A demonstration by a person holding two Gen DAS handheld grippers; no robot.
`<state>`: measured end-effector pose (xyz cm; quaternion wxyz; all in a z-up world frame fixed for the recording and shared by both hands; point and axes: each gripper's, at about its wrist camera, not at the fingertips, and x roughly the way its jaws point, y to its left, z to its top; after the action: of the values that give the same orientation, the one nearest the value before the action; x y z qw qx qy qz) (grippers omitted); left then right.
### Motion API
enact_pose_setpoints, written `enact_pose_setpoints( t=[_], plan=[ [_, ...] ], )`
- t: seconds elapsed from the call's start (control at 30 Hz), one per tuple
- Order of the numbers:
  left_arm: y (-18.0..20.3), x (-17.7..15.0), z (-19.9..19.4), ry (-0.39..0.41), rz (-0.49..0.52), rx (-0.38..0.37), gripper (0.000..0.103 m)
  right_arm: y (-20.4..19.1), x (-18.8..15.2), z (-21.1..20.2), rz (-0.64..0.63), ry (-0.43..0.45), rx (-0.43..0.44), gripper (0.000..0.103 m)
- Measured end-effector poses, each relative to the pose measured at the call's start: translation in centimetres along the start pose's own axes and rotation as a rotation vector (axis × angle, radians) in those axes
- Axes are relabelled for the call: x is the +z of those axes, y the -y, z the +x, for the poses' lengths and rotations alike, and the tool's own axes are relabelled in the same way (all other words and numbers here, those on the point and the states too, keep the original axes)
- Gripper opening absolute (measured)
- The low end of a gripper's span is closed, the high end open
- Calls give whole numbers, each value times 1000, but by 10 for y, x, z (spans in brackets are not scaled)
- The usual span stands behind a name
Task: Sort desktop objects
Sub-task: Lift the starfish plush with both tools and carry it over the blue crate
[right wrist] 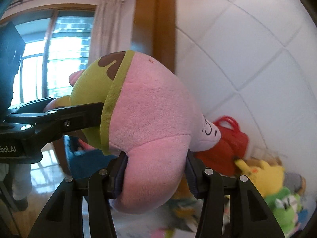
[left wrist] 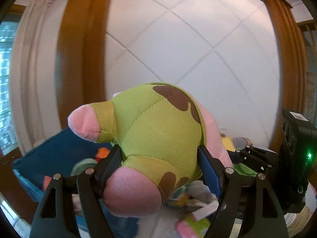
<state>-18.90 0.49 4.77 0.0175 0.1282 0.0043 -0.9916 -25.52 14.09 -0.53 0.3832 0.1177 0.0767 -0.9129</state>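
A pink plush toy in green shorts with brown spots (left wrist: 158, 127) hangs in the air between both grippers. My left gripper (left wrist: 160, 168) is shut on its green lower body, one pink leg bulging out in front. My right gripper (right wrist: 155, 176) is shut on the pink plush toy (right wrist: 146, 119) at its upper body. The left gripper (right wrist: 59, 119) reaches in from the left in the right wrist view, and the right gripper (left wrist: 255, 156) shows at the right of the left wrist view.
A blue fabric bin (left wrist: 53, 158) holding several soft toys sits below at left. A red toy bag (right wrist: 227, 142), a yellow plush (right wrist: 263, 174) and a green plush (right wrist: 283, 206) lie at right near a white tiled wall (left wrist: 198, 39). A wooden post (right wrist: 154, 29) stands behind.
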Motion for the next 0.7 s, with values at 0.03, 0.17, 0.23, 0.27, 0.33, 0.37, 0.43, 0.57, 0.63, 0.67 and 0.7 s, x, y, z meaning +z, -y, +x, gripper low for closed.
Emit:
enact_pose_setpoints(
  t=[0.03,0.17,0.23,0.27,0.33,0.37,0.43,0.57,0.63,0.67,0.7],
  plan=[
    [-12,0,-2,6,-2,11,77,-7,5,8,-10,7,15,51],
    [-66,5,-2,18,-2,45,77,-52,22,44,-29,30,47,51],
    [-95,8,-2,18,-3,57,76,-71,30,66,-32,32,56,51],
    [-109,12,-4,18,-7,59,76,-80,33,77,-34,33,60,51],
    [-135,16,2,11,-13,58,77,-96,42,96,-34,29,60,51],
    [-147,17,5,7,-16,57,77,-104,46,107,-33,25,58,51],
    [-173,20,15,-5,-24,51,77,-114,51,130,-34,8,54,50],
    [-220,21,50,-38,-55,24,77,-128,63,176,-40,-41,29,51],
    [-231,22,64,-53,-67,16,77,-130,67,196,-39,-69,13,51],
    [-234,21,69,-61,-71,18,78,-130,69,206,-41,-86,2,51],
    [-237,21,73,-68,-75,19,79,-129,72,215,-44,-106,-12,51]
  ],
)
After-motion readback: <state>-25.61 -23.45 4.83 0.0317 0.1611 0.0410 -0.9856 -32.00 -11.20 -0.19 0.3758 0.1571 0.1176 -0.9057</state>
